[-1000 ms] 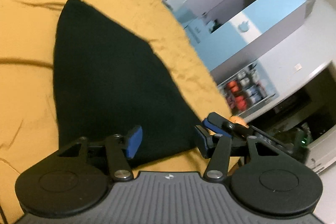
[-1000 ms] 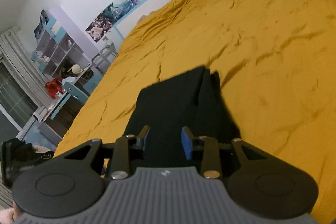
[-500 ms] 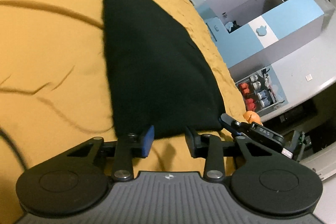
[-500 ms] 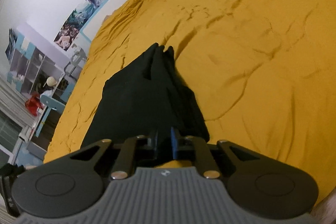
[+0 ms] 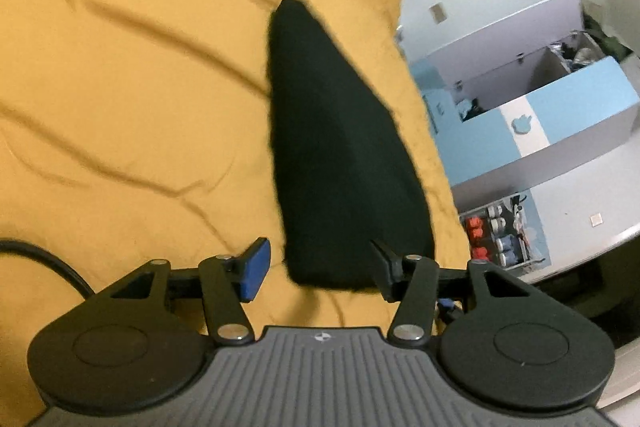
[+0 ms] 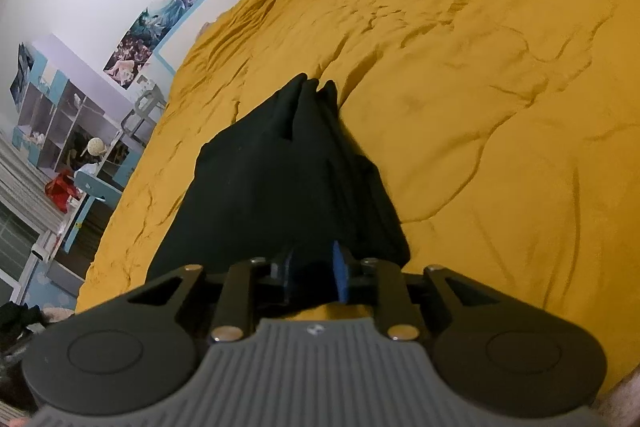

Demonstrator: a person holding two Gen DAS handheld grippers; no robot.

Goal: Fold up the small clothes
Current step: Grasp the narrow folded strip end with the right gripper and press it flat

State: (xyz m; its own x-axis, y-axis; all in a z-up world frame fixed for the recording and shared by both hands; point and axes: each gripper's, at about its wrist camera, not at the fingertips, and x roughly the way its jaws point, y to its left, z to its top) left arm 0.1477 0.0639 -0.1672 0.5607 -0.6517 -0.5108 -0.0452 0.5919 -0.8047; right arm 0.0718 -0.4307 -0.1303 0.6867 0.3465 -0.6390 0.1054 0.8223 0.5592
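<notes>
A black garment [image 5: 336,163] lies folded in a long tapered shape on the mustard-yellow bed cover [image 5: 120,107]. My left gripper [image 5: 318,267] is open, its fingers standing either side of the garment's near edge without holding it. In the right wrist view the same black garment [image 6: 280,179] runs away from me with its layers bunched. My right gripper [image 6: 314,273] is shut on the garment's near end, with cloth pinched between the blue pads [image 6: 339,277].
The yellow cover [image 6: 480,87] is creased all over. A blue and white cabinet [image 5: 540,115] and a drawer unit with small jars [image 5: 500,231] stand beside the bed. Shelves, a chair and posters [image 6: 80,131] lie past the bed's far side. A black cable [image 5: 48,259] crosses the cover.
My left gripper has opened wider and swung so the garment sits more to the right. My right gripper closed on the garment's near end over the last second and still holds it.
</notes>
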